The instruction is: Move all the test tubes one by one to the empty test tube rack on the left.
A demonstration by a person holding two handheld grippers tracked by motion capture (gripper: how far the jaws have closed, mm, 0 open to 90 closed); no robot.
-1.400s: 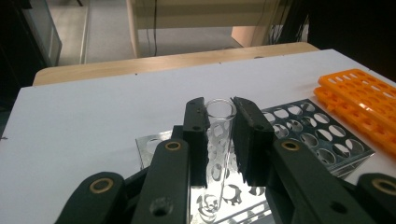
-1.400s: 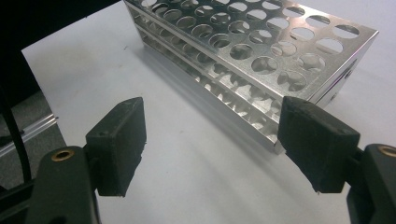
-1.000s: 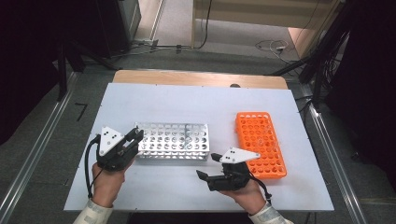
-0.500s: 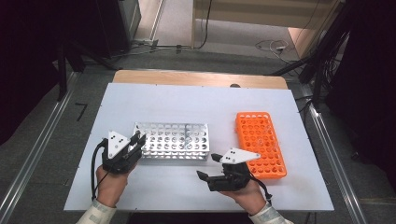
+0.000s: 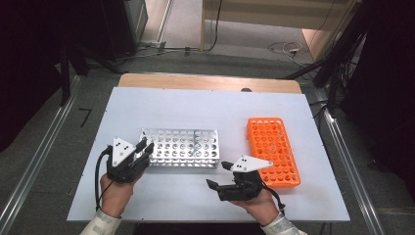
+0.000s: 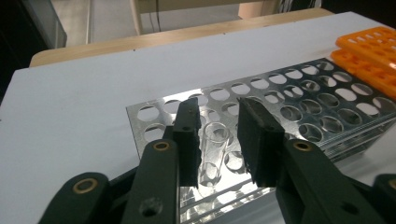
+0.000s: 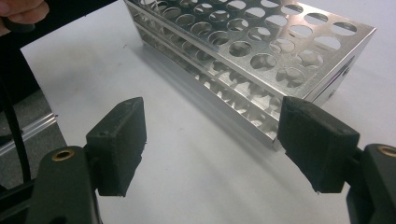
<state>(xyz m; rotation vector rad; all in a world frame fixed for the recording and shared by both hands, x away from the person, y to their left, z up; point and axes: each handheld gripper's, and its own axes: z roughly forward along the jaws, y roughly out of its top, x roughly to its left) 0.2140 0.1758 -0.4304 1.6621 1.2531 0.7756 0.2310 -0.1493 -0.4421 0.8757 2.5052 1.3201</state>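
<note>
High view: white table [image 5: 195,107]; grey floor [image 5: 44,127]; dark room.

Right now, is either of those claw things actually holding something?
Left gripper has a clear test tube between its jaws, unclamped, standing in the metal rack. Right gripper holds nothing.

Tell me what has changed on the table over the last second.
The left gripper moved right, up to the left end of the metal rack; its open jaws now flank a clear tube standing in a hole there. The right gripper, open, and the orange rack stayed put.
</note>
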